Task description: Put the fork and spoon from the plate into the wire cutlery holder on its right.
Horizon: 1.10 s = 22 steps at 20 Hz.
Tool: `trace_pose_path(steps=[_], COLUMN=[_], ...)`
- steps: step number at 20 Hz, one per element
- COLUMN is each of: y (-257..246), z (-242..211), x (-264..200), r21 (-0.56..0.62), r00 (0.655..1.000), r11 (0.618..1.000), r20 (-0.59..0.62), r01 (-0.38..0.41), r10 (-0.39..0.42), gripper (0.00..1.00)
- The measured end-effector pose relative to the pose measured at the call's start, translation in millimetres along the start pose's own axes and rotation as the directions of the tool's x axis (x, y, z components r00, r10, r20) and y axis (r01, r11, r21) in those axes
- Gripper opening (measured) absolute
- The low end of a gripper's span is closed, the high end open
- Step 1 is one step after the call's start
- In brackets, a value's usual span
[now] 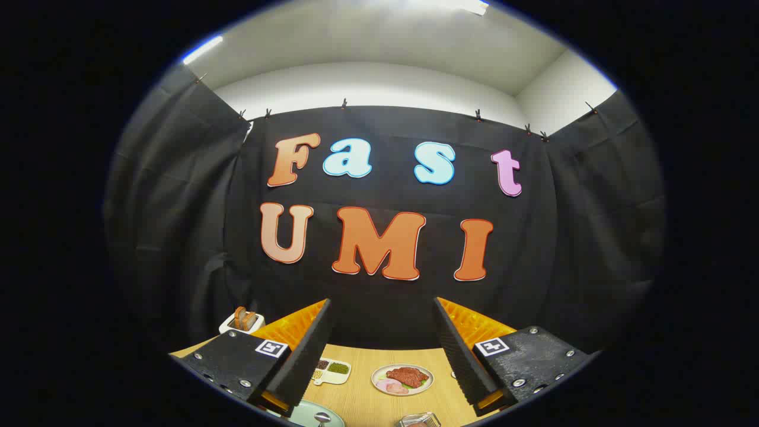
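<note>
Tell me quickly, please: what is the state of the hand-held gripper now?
Hand-held gripper: open, holding nothing, fingers wide apart above the table.

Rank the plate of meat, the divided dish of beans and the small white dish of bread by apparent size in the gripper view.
1. plate of meat, between the open gripper fingers
2. divided dish of beans
3. dish of bread

The last two look close; the bread dish lies farther back, so their order is unsure.

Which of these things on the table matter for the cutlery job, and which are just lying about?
For the job:
- pale green plate with a spoon on it, between the open tongs
- wire cutlery holder, just right of the plate

Just lying about:
- plate of meat
- small divided dish
- white tray of bread
</note>
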<state>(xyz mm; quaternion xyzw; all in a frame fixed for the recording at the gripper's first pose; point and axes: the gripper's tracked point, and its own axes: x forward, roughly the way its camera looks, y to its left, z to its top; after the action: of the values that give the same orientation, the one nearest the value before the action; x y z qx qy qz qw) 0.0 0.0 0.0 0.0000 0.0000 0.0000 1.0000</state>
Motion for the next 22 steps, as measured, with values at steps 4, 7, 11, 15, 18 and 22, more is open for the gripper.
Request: trace_pose_path(steps=[4, 7, 11, 15, 18, 22], y=[9, 12, 10, 9, 20, 44], z=[-3, -7, -11, -14, -23, -61], x=[-2, -1, 1, 2, 2, 1], r21=[-0.025, -0.033, -0.028, -0.009, 0.013, 0.047], r00=[0.999, 0.999, 1.000, 1.000, 0.998, 0.979], r11=[0.999, 0.999, 0.999, 1.000, 0.999, 0.993], r20=[0.013, 0.005, -0.003, -0.013, -0.045, -0.168], r01=[-0.032, -0.041, -0.031, -0.029, -0.053, -0.108], r10=[0.032, 0.041, 0.031, 0.029, 0.053, 0.114], gripper=[0.99, 0.99, 0.99, 0.99, 0.99, 0.99])
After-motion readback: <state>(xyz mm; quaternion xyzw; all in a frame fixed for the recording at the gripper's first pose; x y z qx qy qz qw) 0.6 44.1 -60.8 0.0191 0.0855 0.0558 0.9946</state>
